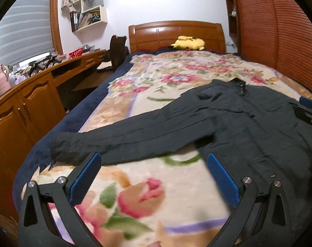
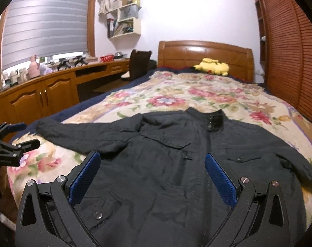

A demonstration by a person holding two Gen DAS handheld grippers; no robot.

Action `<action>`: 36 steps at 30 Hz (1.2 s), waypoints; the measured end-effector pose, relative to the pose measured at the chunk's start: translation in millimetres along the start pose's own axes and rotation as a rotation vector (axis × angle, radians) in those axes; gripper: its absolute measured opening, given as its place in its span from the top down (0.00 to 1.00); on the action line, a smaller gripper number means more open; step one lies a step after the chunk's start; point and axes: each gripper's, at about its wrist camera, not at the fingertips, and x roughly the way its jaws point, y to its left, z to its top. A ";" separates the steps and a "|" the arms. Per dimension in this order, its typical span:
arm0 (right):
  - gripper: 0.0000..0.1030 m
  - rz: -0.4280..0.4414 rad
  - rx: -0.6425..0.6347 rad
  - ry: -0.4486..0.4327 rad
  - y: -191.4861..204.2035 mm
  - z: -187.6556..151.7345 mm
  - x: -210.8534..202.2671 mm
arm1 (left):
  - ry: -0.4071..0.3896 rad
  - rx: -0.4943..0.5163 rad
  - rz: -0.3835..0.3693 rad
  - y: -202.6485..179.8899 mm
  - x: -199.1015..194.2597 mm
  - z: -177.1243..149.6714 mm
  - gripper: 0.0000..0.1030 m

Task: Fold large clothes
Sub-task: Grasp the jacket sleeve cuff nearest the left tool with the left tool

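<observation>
A dark, large jacket [image 2: 176, 164] lies spread flat, front up, on a floral bed cover [image 2: 176, 94], collar toward the headboard. Its left sleeve [image 1: 119, 138] stretches out to the bed's left edge. My left gripper [image 1: 154, 160] is open and empty, hovering over the cover just in front of that sleeve. My right gripper [image 2: 153, 158] is open and empty above the jacket's lower front. Each gripper also shows at the edge of the other's view: the left one in the right wrist view [image 2: 14, 140], the right one in the left wrist view [image 1: 310, 109].
A yellow plush toy [image 2: 213, 65] lies by the wooden headboard [image 2: 205, 55]. A wooden desk with cabinets [image 2: 53, 88] runs along the left wall under the window. A slatted wardrobe [image 2: 289, 51] stands on the right. A dark chair [image 2: 138, 63] stands at the desk.
</observation>
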 end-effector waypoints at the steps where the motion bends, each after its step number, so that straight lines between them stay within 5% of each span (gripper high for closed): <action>1: 0.00 0.009 -0.004 0.007 1.0 -0.7 4.0 | 0.007 -0.002 0.002 4.6 3.3 -0.8 0.00; 12: 0.00 0.076 -0.040 0.077 8.7 -9.4 42.7 | 0.095 -0.081 0.085 86.8 39.7 -10.0 0.00; 26: 0.00 0.095 -0.054 0.141 12.2 -25.8 62.3 | 0.154 -0.305 0.170 192.7 78.2 -9.3 0.10; 36: 0.00 0.098 -0.054 0.151 12.4 -29.4 63.6 | 0.203 -0.447 0.174 220.2 104.9 -23.4 0.12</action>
